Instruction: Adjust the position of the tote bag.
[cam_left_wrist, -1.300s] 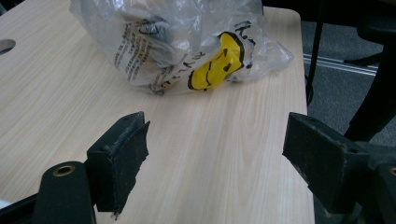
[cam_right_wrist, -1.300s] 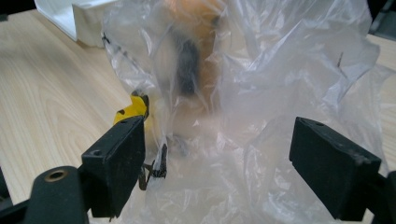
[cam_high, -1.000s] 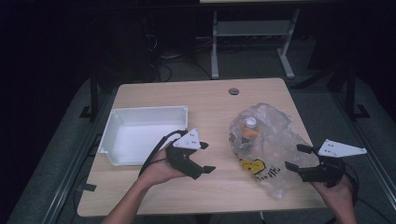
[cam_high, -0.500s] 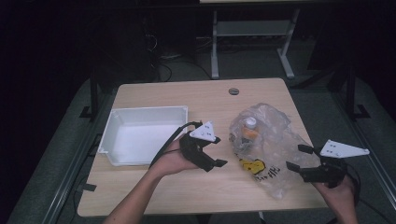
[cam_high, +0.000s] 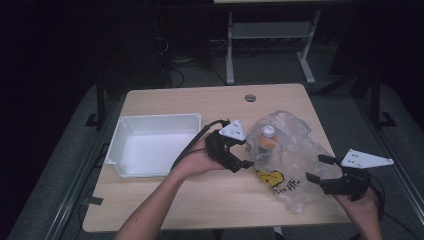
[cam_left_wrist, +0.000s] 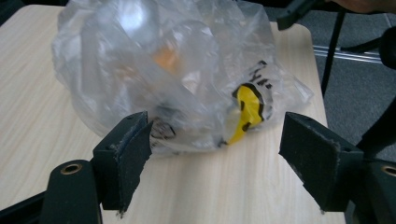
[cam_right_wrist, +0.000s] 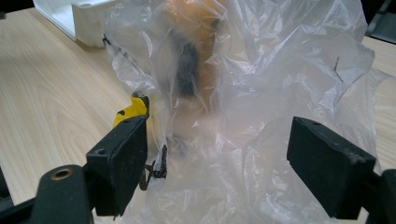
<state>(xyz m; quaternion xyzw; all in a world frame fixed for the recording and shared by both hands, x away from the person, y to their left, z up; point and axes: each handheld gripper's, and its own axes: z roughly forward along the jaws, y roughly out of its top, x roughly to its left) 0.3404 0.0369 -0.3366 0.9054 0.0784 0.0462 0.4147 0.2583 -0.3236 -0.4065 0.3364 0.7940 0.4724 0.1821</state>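
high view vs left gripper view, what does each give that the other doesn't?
High view alone: the white bin left of the bag, the bottle's white cap inside the bag, and the left gripper set against the bag's left side. Left gripper view alone: its open jaws close to the bag's near edge. Both: the clear plastic bag, its yellow print, the right gripper, the wooden table.

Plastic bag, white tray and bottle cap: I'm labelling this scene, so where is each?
plastic bag (cam_high: 300, 165), high view, its crinkled clear middle.
white tray (cam_high: 152, 120), high view, its far rim.
bottle cap (cam_high: 269, 131), high view, its white top, seen through the bag.
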